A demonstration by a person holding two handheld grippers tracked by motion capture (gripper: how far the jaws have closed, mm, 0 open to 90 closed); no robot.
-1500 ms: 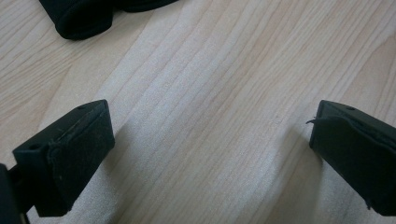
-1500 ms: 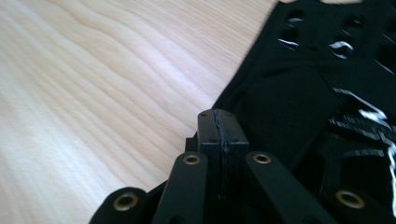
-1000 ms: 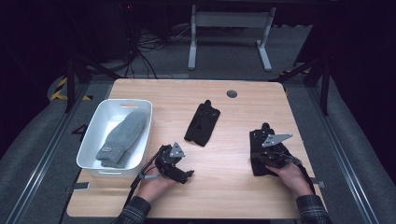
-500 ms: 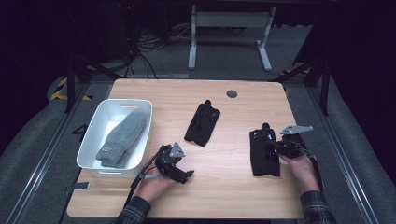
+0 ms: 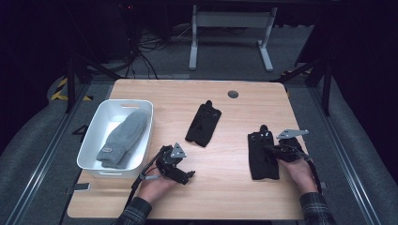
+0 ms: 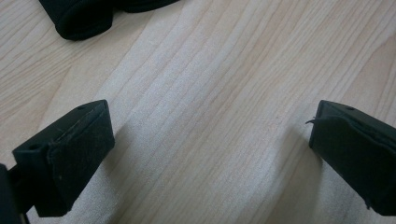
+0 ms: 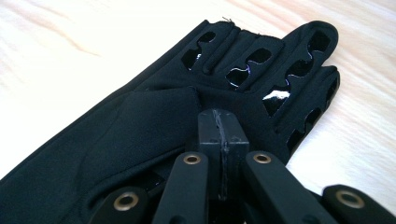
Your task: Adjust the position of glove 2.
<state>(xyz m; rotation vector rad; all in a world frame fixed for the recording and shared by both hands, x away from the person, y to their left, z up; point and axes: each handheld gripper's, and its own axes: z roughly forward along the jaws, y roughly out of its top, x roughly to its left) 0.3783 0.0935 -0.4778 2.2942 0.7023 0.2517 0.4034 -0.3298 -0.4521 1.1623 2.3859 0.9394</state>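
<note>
- Looking down from the high view: right gripper (image 5: 271, 151) sits at the black glove (image 5: 262, 154) on the table's (image 5: 225, 197) right side, long axis near-to-far, fingers away from the person. Second black glove (image 5: 203, 123) mid-table, white bin (image 5: 91, 140) with grey mitten (image 5: 124, 138) at left.
- Left gripper view: left gripper (image 6: 210, 154) jaws wide apart, nothing between.
- Right gripper view: jaws closed together, tips against the glove's palm; can't tell if fabric is pinched.

Left gripper (image 5: 180, 171) resting low, jaws wide apart, right gripper (image 5: 274, 151) jaws closed together.
</note>
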